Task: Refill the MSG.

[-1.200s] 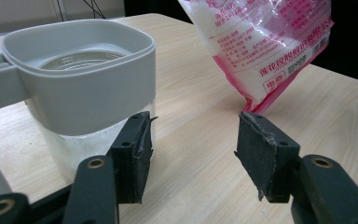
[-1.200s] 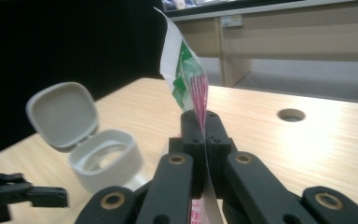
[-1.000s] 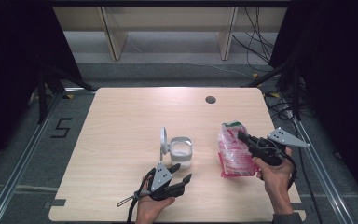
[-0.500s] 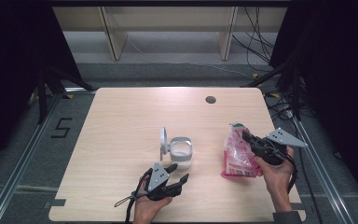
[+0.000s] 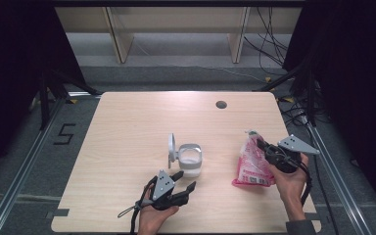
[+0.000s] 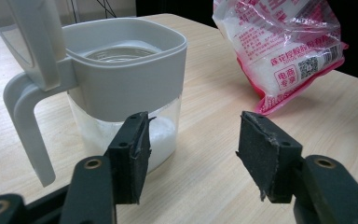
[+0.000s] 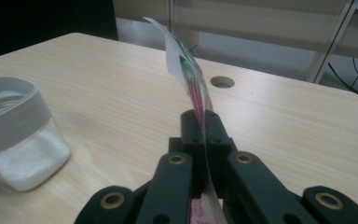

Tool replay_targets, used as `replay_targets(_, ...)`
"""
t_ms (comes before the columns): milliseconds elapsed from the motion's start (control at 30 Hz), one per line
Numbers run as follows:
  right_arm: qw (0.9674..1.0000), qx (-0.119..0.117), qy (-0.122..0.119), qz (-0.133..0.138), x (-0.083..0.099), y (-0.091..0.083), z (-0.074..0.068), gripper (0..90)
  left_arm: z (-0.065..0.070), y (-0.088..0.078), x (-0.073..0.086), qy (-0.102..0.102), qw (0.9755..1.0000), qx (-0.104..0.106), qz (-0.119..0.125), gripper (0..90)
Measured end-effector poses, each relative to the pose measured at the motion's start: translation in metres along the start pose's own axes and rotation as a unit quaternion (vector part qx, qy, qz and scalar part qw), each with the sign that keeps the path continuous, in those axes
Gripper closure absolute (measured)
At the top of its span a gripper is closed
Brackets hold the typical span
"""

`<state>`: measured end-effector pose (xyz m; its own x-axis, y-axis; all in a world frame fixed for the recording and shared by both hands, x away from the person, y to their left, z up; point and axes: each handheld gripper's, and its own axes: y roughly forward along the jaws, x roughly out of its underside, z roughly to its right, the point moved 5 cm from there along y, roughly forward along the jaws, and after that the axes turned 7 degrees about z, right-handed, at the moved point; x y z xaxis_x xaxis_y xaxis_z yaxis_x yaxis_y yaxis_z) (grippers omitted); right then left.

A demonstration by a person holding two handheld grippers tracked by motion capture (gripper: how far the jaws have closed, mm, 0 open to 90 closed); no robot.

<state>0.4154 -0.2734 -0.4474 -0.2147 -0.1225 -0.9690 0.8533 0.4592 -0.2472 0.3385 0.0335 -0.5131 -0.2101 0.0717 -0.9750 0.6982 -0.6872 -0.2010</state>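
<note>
We read a black "5" on the floor (image 5: 64, 133); the pink bag's (image 6: 284, 51) label bears Chinese characters "电商专享" beside a QR code.

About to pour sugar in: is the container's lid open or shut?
Open. The lid stands upright beside the container, whose mouth is uncovered, some white grains at its bottom.

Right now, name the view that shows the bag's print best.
The left gripper view: the bag faces it, label readable. The high view shows it small, the right gripper view only edge-on between the shut fingers.
</note>
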Motion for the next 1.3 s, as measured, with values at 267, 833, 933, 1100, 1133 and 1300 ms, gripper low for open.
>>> replay_targets(267, 0.9996, 0.011, 0.018, -0.019, 0.011, 0.001, 0.006, 90.0, -0.003, -0.002, 0.001, -0.016, 0.9998, -0.011, -0.003, 41.0)
replay_targets(833, 0.9980, 0.025, 0.042, -0.041, 0.026, 0.007, 0.013, 89.9, -0.005, -0.003, 0.001, -0.021, 0.9997, -0.014, 0.000, 40.6)
replay_targets(933, 0.9984, 0.022, 0.031, -0.041, 0.029, 0.008, 0.017, 89.6, -0.007, -0.003, 0.001, -0.009, 0.9999, -0.011, -0.005, 40.4)
replay_targets(1100, 0.9975, 0.032, 0.045, -0.044, 0.031, 0.008, 0.018, 88.9, -0.006, -0.003, 0.001, -0.010, 0.9999, -0.010, -0.004, 40.3)
replay_targets(1133, 0.9973, 0.033, 0.046, -0.048, 0.032, 0.007, 0.019, 88.5, -0.006, -0.003, 0.001, -0.013, 0.9999, -0.010, -0.001, 40.3)
replay_targets(1300, 0.9970, 0.050, 0.034, -0.048, 0.033, 0.006, 0.025, 82.9, -0.007, -0.005, 0.000, -0.012, 0.9998, -0.012, -0.001, 40.2)
